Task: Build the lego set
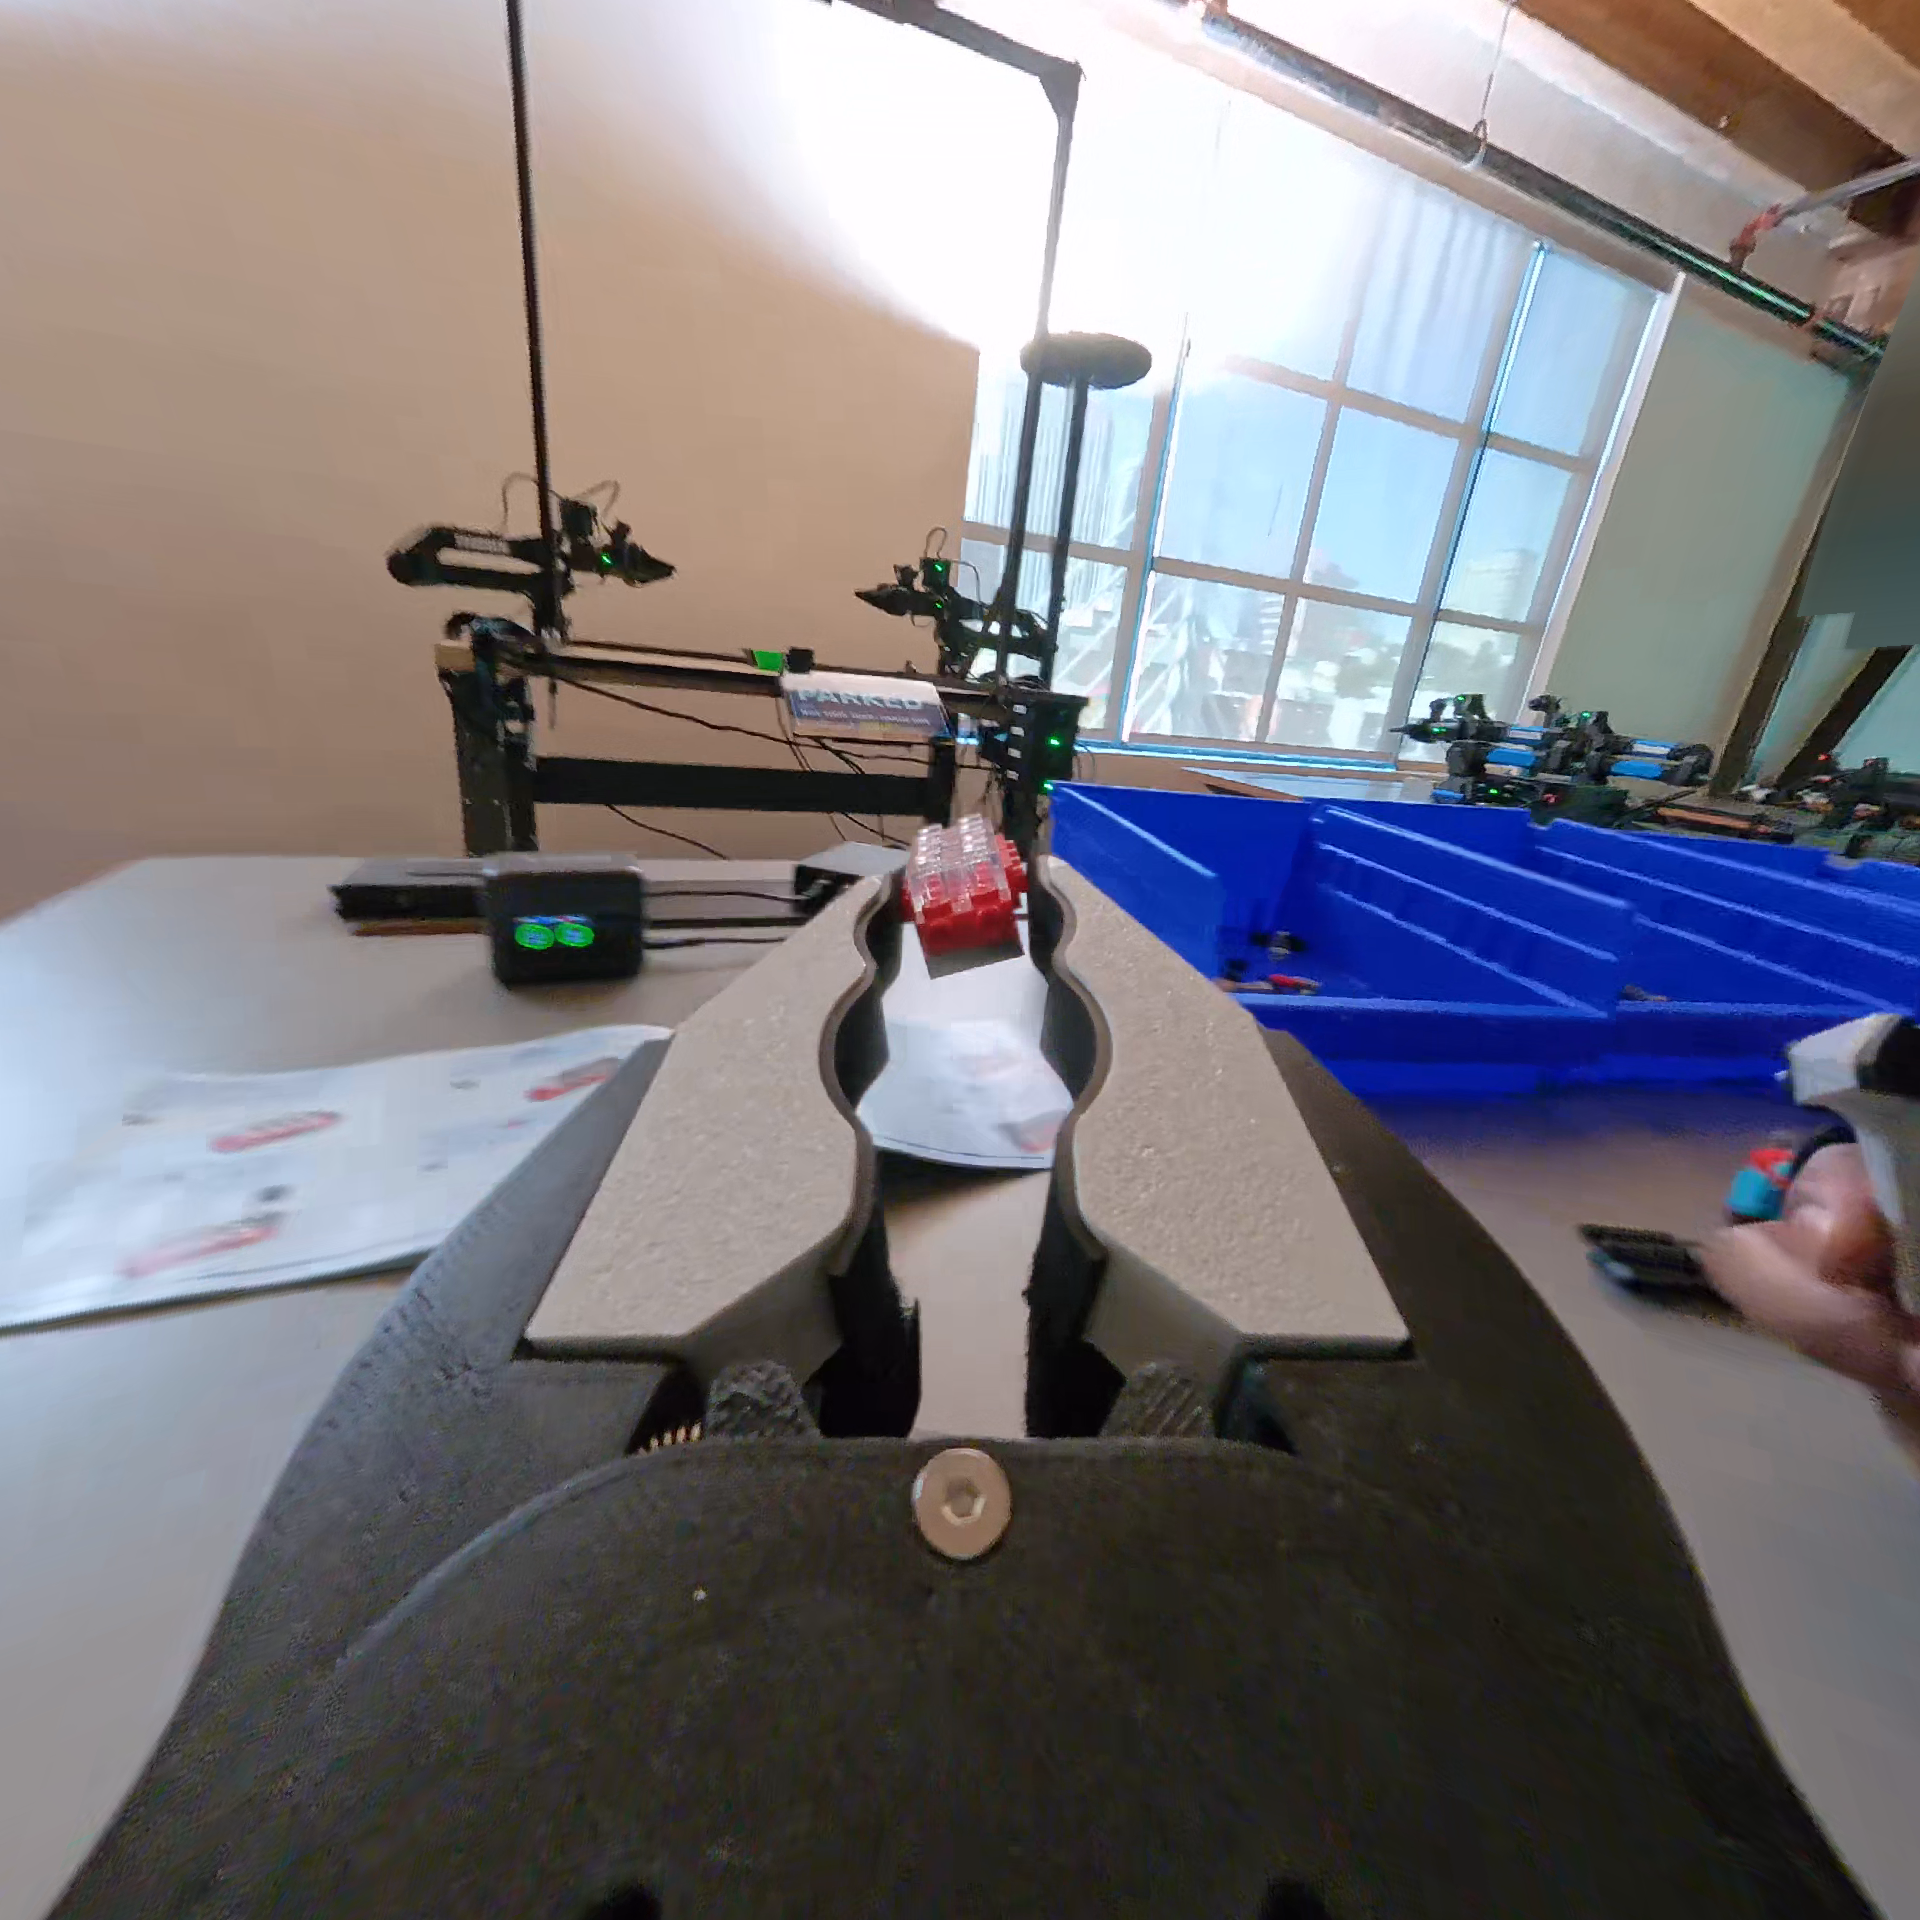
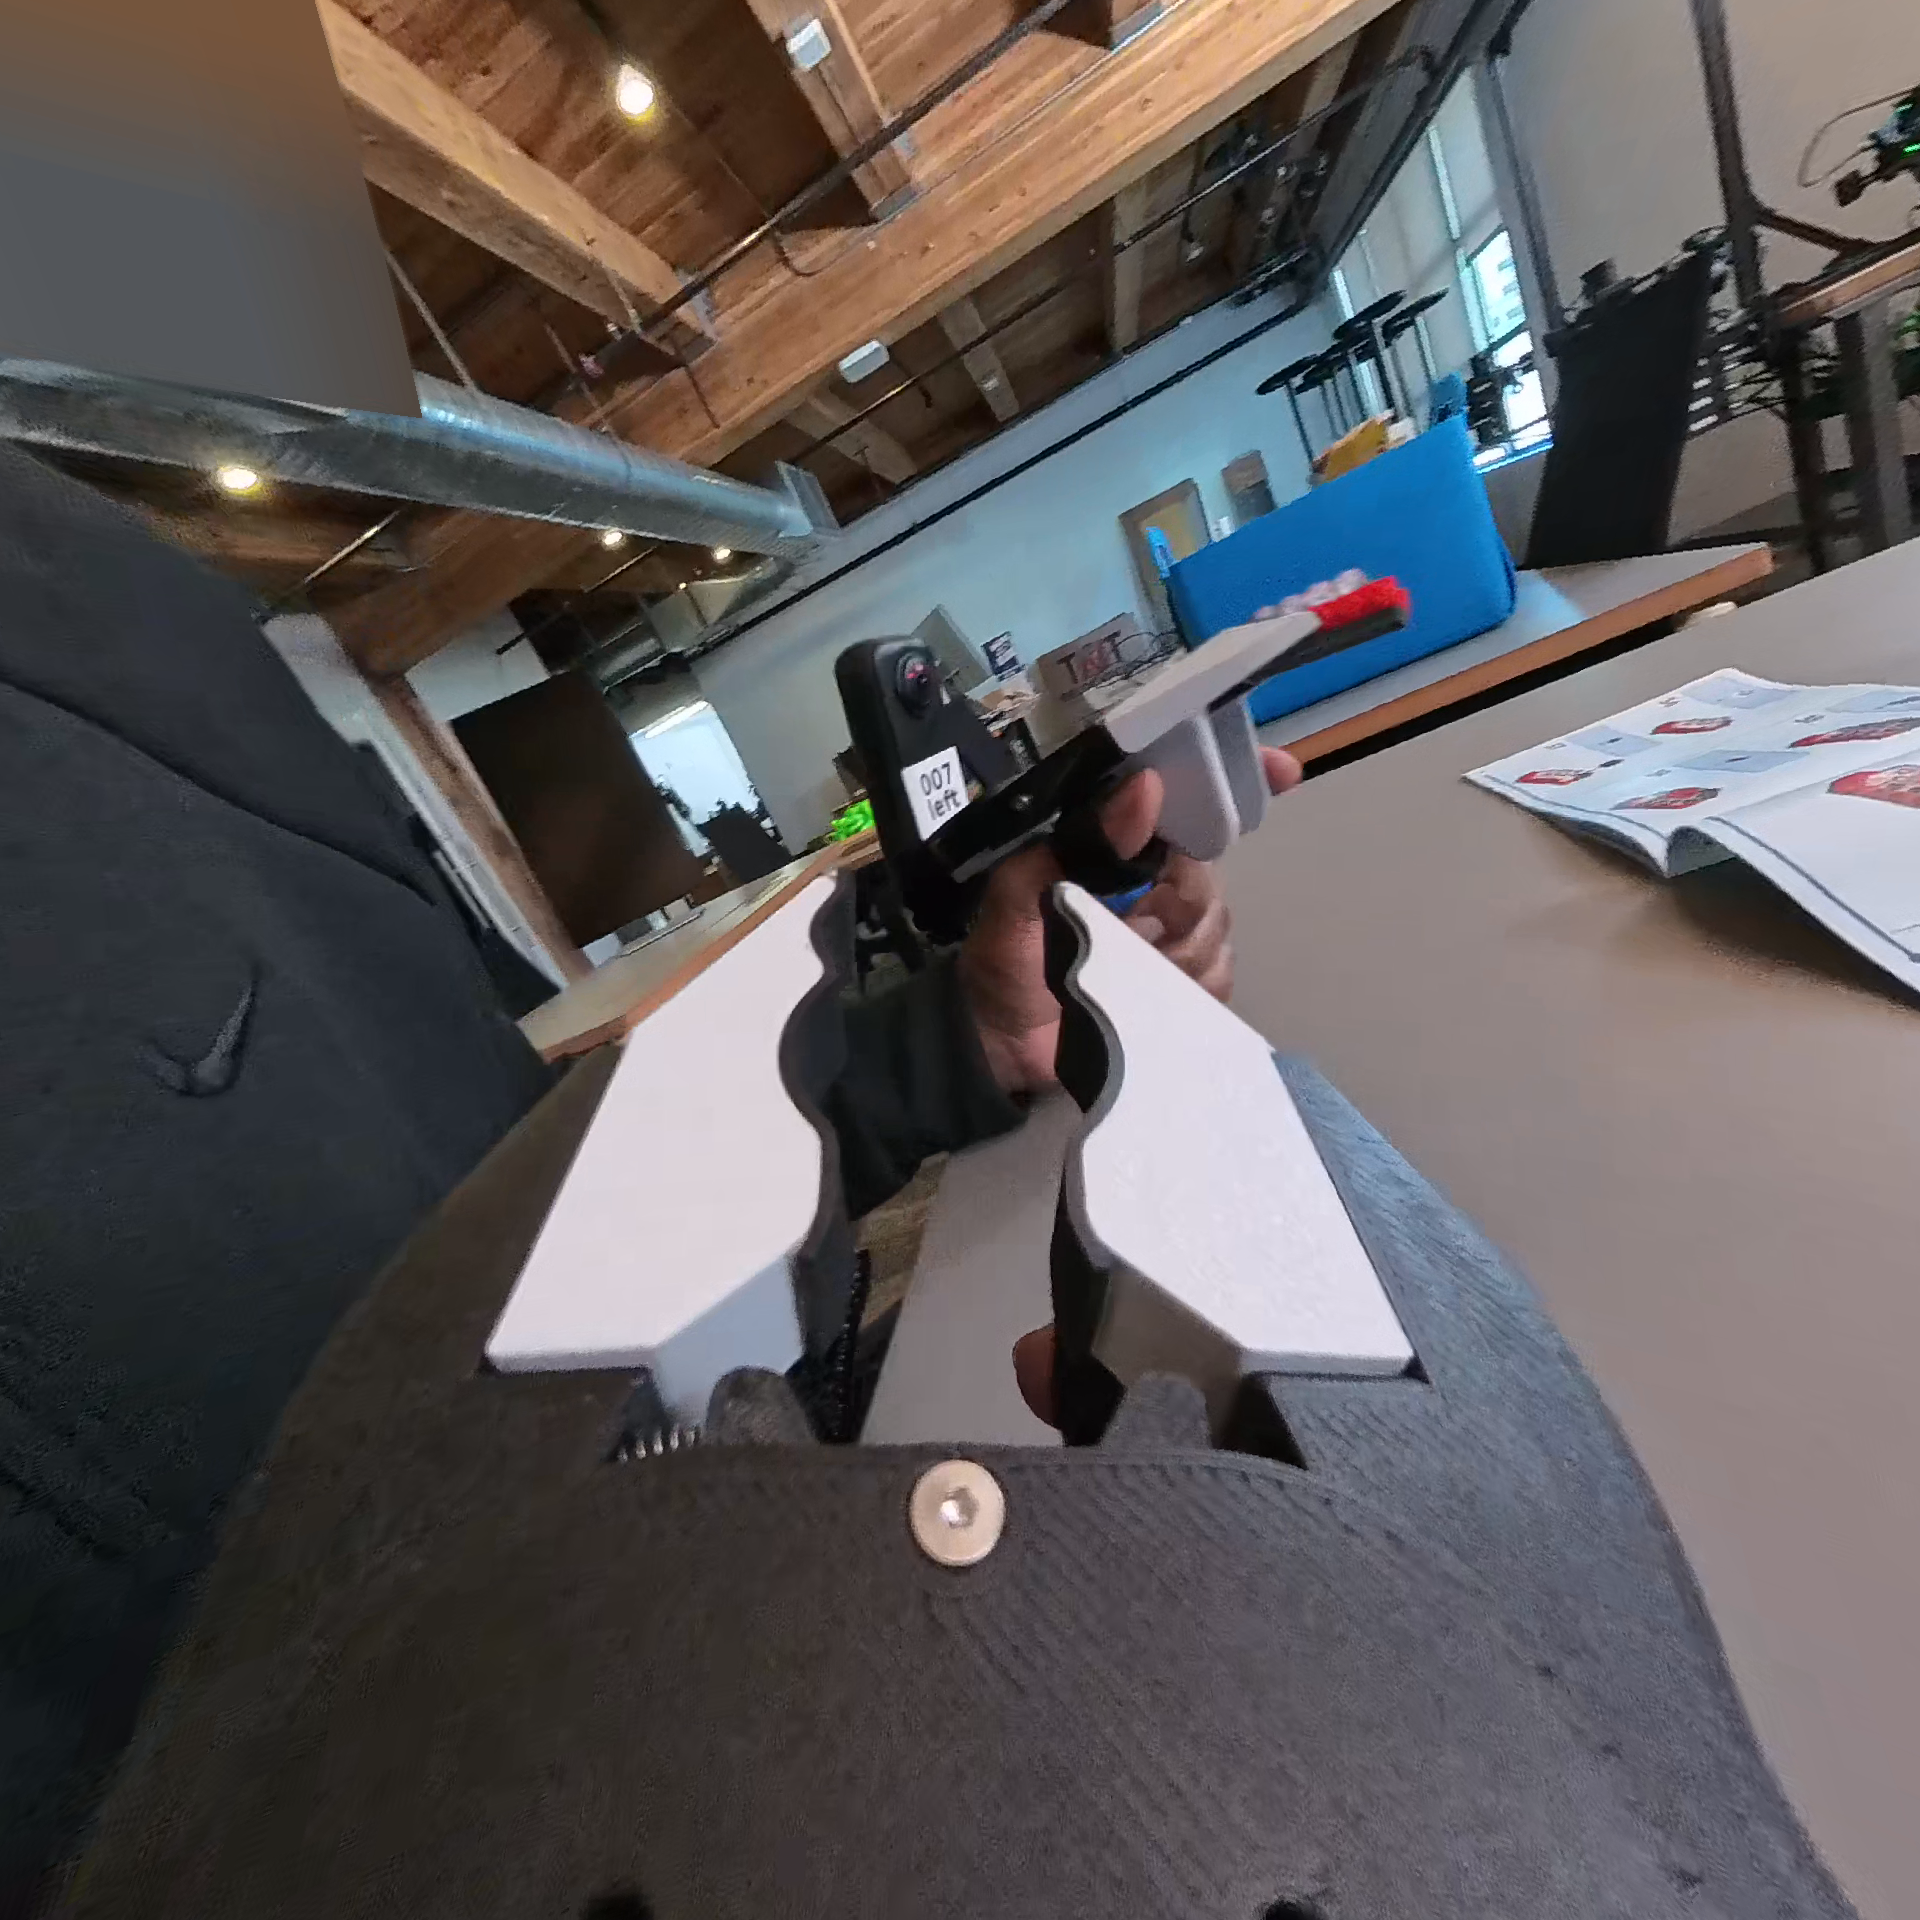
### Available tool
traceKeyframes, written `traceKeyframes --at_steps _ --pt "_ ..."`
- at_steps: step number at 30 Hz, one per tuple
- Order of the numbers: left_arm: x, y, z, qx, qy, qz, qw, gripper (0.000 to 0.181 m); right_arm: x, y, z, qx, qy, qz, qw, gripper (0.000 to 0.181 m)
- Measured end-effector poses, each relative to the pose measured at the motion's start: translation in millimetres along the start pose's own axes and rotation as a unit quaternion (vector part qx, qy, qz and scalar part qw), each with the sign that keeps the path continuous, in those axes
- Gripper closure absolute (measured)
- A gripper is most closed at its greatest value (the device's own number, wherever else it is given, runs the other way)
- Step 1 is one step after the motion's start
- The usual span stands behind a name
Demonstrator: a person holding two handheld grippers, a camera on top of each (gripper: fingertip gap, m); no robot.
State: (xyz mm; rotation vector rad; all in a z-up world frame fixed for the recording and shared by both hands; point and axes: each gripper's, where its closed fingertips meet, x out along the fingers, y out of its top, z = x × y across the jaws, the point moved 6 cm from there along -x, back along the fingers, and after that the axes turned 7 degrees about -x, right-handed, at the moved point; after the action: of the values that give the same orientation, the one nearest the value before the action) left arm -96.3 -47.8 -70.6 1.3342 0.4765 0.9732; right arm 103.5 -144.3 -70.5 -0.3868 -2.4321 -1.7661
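Left gripper (image 1: 964, 914) pinches a red-and-clear lego stack (image 1: 961, 896) above the table (image 1: 208, 1455) (booklet (image 1: 291, 1153) nearby); right gripper (image 2: 951, 914) is parted, empty.

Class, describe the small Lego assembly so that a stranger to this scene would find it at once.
Start at the blue divided bin on the grey table. Just left of it, the left gripper holds the Lego assembly clamped at its fingertips, off the table. It alone has clear bricks stacked on red.

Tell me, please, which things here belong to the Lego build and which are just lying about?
Job:
- brick stack, clamped in left hand-held gripper
- instruction booklet
- blue parts bin
- right hand-held gripper, open

Lying about:
- black box with green lights
- robot arm rig
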Motion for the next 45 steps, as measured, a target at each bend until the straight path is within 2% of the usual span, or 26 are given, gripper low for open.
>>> traceKeyframes --at_steps 7,11,16,23,28,35,45 --pt "29 -28 87 -0.046 0.005 -0.036 0.998 0.157 -46 2 -33 0.005 0.053 -0.013 0.998 0.146" --pt "39 -41 123 -0.054 0.028 -0.047 0.997 0.157 -77 8 -42 0.017 0.064 -0.013 0.998 0.146" --pt "49 -62 156 -0.015 0.065 -0.064 0.996 0.157 -125 23 -40 0.035 0.052 0.0 0.998 0.147" --pt "58 -73 174 0.101 0.118 -0.089 0.984 0.157 -177 32 -51 0.047 0.064 0.0 0.997 0.148" --pt "58 -72 169 0.089 0.14 -0.087 0.982 0.157 -195 33 -64 0.029 0.086 -0.003 0.996 0.15" --pt "64 -79 167 0.094 0.151 -0.122 0.976 0.158 -201 28 -65 -0.01 0.091 -0.011 0.996 0.151" --pt "72 -95 166 0.113 0.155 -0.181 0.965 0.157 -198 19 -59 -0.001 0.091 -0.025 0.996 0.15"
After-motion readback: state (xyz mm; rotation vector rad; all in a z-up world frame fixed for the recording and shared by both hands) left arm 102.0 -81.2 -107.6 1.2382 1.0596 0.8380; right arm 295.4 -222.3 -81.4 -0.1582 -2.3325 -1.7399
